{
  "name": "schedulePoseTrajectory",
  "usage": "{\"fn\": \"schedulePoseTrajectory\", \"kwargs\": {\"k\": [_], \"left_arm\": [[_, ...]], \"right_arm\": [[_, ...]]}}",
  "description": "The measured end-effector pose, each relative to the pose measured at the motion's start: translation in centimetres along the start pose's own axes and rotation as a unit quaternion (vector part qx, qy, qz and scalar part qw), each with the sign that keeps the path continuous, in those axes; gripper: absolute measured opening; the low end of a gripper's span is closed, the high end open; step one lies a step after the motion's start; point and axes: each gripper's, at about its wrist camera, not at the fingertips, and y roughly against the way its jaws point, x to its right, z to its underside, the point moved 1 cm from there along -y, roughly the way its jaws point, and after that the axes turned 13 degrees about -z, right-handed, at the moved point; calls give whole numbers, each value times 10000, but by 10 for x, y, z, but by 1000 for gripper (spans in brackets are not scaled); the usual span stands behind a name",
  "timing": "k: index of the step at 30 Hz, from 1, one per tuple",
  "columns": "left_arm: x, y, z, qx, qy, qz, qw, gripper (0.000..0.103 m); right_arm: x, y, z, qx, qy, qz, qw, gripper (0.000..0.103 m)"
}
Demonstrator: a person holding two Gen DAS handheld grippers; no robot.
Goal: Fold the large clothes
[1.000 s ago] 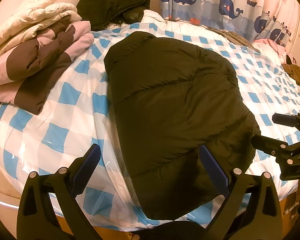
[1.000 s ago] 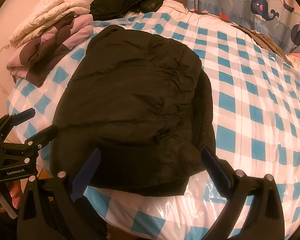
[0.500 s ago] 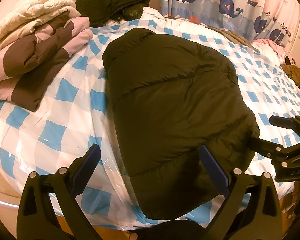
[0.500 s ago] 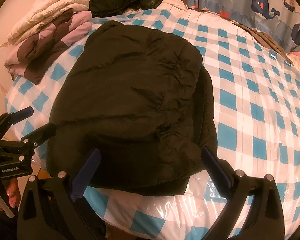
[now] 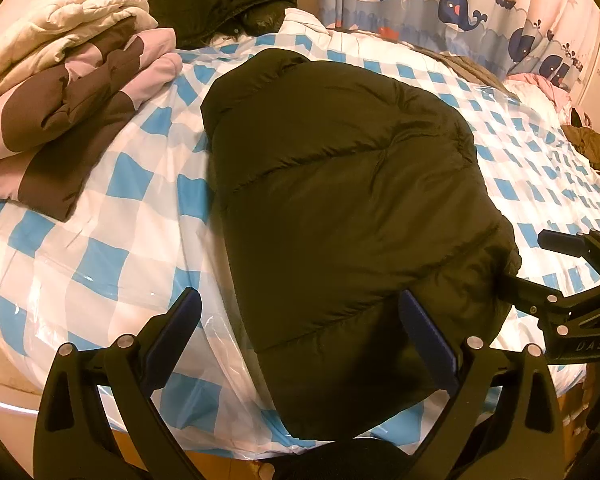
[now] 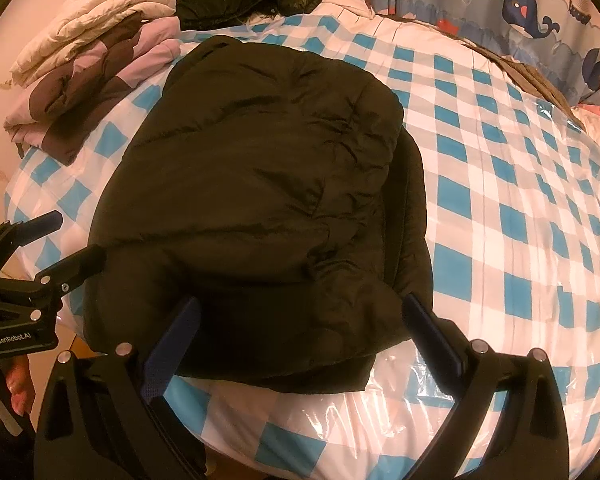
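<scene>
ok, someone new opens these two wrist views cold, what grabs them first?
The big dark puffer jacket, lying folded in the middle of the blue-and-white checked bed cover. Next, both grippers at the bed's near edge, left gripper and right gripper, jaws wide open and empty at the jacket's near hem. Then the stack of folded clothes at the far left corner, and the whale-print curtain behind.

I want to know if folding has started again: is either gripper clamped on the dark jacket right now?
No, the left gripper and right gripper both stand open over the dark jacket's near edge, gripping nothing.
</scene>
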Motion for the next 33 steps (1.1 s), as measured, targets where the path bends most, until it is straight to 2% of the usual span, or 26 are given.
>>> {"fn": "schedulePoseTrajectory", "kwargs": {"k": [33], "left_arm": [[2,-3,0,-23,-46,-2,10000,95]], "right_arm": [[0,-6,3,-77,-18,-60,10000,97]]}}
